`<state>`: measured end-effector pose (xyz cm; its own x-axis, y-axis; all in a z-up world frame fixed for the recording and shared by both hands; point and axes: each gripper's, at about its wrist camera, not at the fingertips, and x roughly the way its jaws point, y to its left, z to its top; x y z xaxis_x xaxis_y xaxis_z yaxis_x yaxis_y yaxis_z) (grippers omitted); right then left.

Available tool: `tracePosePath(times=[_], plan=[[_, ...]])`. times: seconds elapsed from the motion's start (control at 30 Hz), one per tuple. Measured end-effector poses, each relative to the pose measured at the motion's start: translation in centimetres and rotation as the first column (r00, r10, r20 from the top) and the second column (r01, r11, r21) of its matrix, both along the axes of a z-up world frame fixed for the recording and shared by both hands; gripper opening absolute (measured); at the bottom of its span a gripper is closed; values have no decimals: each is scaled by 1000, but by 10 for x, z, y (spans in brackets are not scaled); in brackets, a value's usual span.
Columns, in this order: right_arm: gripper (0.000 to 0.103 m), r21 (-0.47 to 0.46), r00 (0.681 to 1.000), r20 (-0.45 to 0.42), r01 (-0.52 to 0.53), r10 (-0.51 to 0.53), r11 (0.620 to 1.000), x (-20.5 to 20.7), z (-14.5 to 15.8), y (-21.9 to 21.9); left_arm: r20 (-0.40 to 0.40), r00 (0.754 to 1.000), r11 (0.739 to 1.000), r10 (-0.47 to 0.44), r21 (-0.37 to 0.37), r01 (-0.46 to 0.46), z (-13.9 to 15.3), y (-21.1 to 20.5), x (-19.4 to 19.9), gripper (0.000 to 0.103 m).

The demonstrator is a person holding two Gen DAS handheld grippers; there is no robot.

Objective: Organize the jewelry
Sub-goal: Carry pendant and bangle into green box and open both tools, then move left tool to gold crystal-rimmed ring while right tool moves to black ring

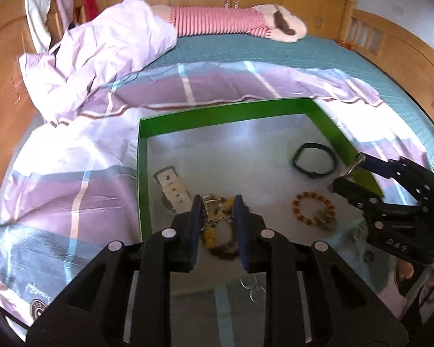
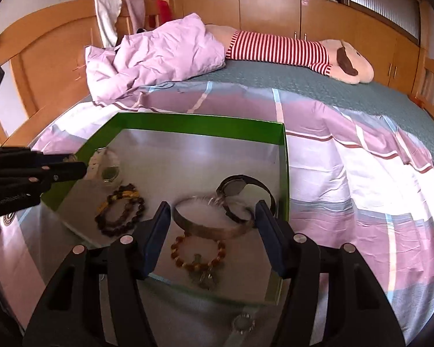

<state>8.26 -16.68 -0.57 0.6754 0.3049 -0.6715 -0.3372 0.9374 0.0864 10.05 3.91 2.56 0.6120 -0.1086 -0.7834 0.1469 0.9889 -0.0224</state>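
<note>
My left gripper (image 1: 217, 211) is nearly closed and empty, above the dark bead bracelet (image 2: 121, 212). Green tray (image 2: 188, 125) sits on the bed (image 2: 361, 173). In it, left to right: white watch (image 1: 173, 190), dark bracelet, amber bracelet (image 2: 198, 253), silver bangle (image 2: 214, 217), black watch (image 2: 240, 199). My right gripper (image 2: 214, 237) is open, bangle between the pads, grip unclear.
</note>
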Motion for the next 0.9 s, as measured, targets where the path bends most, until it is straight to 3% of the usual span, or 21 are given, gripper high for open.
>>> tracePosePath(times=[0.03, 0.1, 0.23, 0.33, 0.5, 0.63, 0.73, 0.83, 0.9], plan=[[74, 20, 1000, 1, -9, 9, 1000, -4, 3, -2, -11, 1000, 1000, 13, -5, -14, -4, 1, 4, 30], [76, 25, 1000, 12, -28, 27, 999, -9, 10, -3, -11, 1000, 999, 26, -21, -26, -4, 2, 2, 48], [76, -8, 999, 38, -15, 15, 1000, -32, 35, -19, 6, 1000, 999, -12, -33, 12, 7, -5, -18, 51], [76, -5, 1000, 4, 4, -4, 1000, -47, 38, -39, 4, 997, 995, -77, -61, 77, 11, -13, -46, 53], [76, -14, 989, -149, -18, 16, 1000, -60, -2, -48, -76, 977, 980, -200, -7, 200, -21, -43, -79, 53], [76, -120, 981, -185, -84, 61, 989, -55, -35, -25, -149, 971, 980, -189, 30, 196, -52, -51, -72, 53], [76, -157, 974, -202, -134, 101, 979, -48, -56, -8, -178, 972, 988, -152, 12, 156, -62, -43, -65, 53], [78, -121, 962, -239, -167, 135, 978, -47, -66, -2, -197, 972, 991, -126, 16, 132, -69, -36, -62, 57], [78, 3, 932, -263, -259, 250, 966, -56, -59, 2, -203, 972, 992, -120, 20, 126, -71, -33, -64, 57]])
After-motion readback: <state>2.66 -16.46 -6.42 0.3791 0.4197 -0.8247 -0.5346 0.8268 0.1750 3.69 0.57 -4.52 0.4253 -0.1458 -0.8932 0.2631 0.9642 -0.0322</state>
